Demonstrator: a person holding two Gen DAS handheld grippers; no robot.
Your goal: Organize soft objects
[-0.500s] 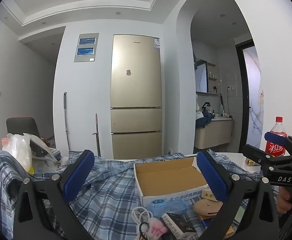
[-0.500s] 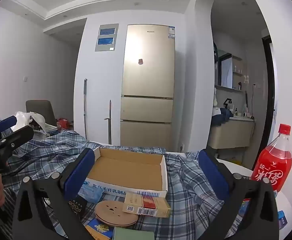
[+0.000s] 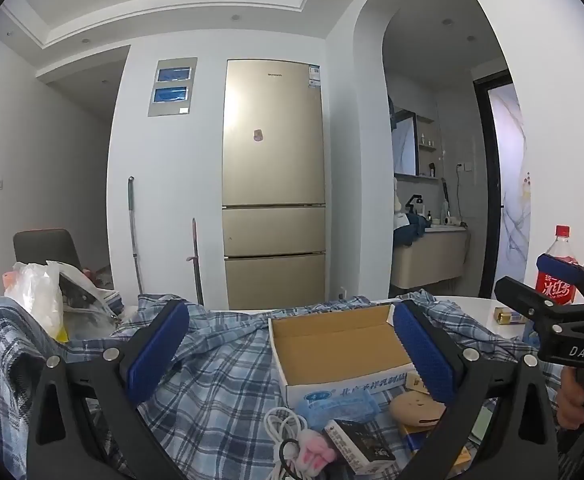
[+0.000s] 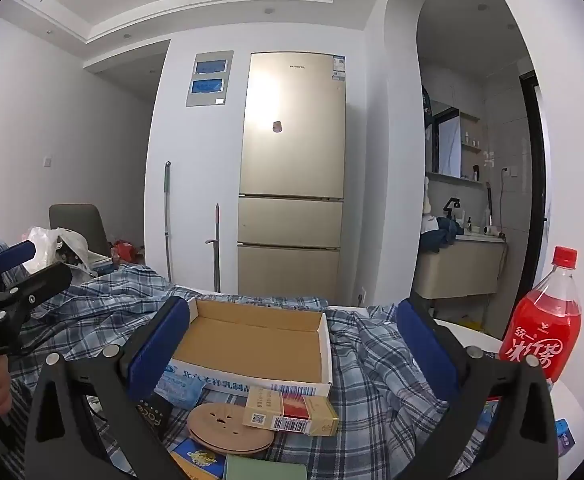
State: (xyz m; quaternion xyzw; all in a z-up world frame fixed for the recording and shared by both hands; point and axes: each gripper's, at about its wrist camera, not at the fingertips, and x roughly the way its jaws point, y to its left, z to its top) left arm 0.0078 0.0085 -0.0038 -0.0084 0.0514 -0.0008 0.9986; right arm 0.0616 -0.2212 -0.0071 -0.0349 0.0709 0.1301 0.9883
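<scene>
Both tongs hang level over the table with nothing between their blue pads: the left gripper [image 3: 288,354] is spread wide above the plaid shirt [image 3: 220,364], and the right gripper [image 4: 292,354] is spread just as wide, framing the cardboard box [image 4: 258,344].

That box sits open and bare inside, on top of the rumpled shirt, which covers most of the table. Near its front edge lies a clutter of small things: a blue face-mask packet [image 3: 338,406], a white cable [image 3: 284,430], a pink plush paw [image 3: 312,454], a black carton [image 3: 362,446], a round tan disc [image 4: 228,428] and a cigarette pack [image 4: 290,414]. A red drink bottle [image 4: 542,328] stands at the far right.

By my reckoning the sorting has not started: 0 soft items are in the box, and the shirt, mask packet and plush paw all wait to be gathered.
</scene>
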